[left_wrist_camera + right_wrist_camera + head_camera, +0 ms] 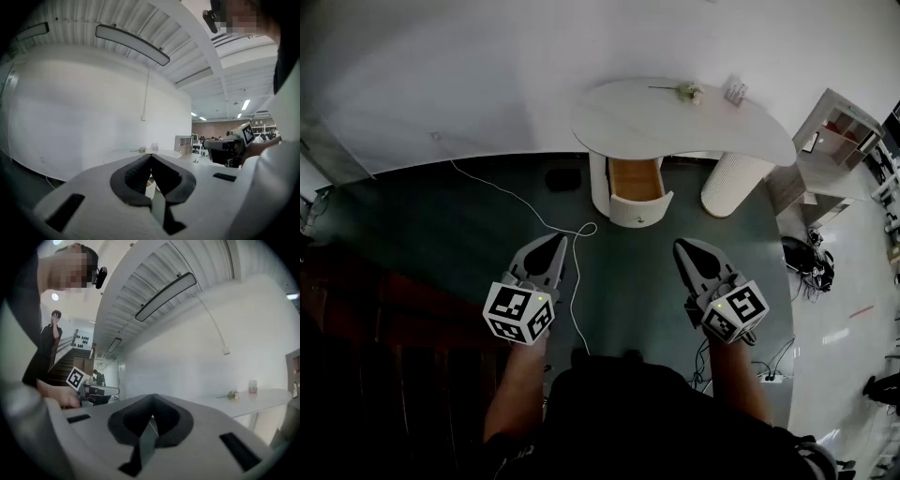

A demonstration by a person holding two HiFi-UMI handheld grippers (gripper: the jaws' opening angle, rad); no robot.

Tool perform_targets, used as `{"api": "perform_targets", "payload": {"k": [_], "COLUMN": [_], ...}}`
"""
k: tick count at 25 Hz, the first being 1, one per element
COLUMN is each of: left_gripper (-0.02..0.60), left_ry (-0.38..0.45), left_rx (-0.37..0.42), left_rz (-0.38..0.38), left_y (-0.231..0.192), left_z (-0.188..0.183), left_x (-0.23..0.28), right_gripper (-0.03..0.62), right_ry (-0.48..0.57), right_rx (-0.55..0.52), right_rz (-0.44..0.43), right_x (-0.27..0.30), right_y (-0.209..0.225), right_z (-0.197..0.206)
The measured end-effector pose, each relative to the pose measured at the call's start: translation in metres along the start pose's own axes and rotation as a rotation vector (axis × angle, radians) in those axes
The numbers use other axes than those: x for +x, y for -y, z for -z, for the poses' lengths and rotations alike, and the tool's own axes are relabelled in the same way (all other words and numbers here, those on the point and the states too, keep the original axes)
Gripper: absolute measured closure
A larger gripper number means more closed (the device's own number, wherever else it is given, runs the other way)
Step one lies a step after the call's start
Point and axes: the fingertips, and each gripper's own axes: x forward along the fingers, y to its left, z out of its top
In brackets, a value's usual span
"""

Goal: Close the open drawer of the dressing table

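A white dressing table with a curved top stands against the far wall. Its drawer is pulled out toward me, showing a bare wooden inside and a rounded white front with a small knob. My left gripper hangs well short of the drawer, down and to its left, jaws shut and empty. My right gripper is below and right of the drawer, also shut with nothing held. In the left gripper view the gripper's tips meet; in the right gripper view the tips of that gripper meet too.
A white cable snakes across the dark floor between the grippers and the table. A dark box sits left of the table base. A flower and small holder rest on the tabletop. A white shelf unit stands at right.
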Motion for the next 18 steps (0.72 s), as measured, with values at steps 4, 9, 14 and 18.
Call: {"api": "perform_targets", "payload": {"k": [4, 9, 14, 18], "left_gripper": [0.574, 0.574, 0.574, 0.574], "left_ry": [-0.014, -0.018, -0.026, -0.073], "left_rx": [0.008, 0.04, 0.031, 0.0], "left_rz": [-0.01, -0.017, -0.014, 0.003], "left_y": [0.001, 0.011, 0.037, 0.067], "left_z": [0.003, -0.001, 0.004, 0.032], "left_x": [0.0, 0.008, 0.013, 0.02], "right_gripper": [0.591, 0.591, 0.591, 0.589], "right_ry": [0.003, 0.015, 0.03, 0.04], "right_rx": [-0.01, -0.021, -0.006, 0.046], "right_rz": [0.01, 0.032, 0.036, 0.044], "right_x": [-0.004, -0.017, -0.043, -0.073], "right_y": [0.005, 0.018, 0.032, 0.049], "right_z": [0.0, -0.001, -0.002, 0.006]}}
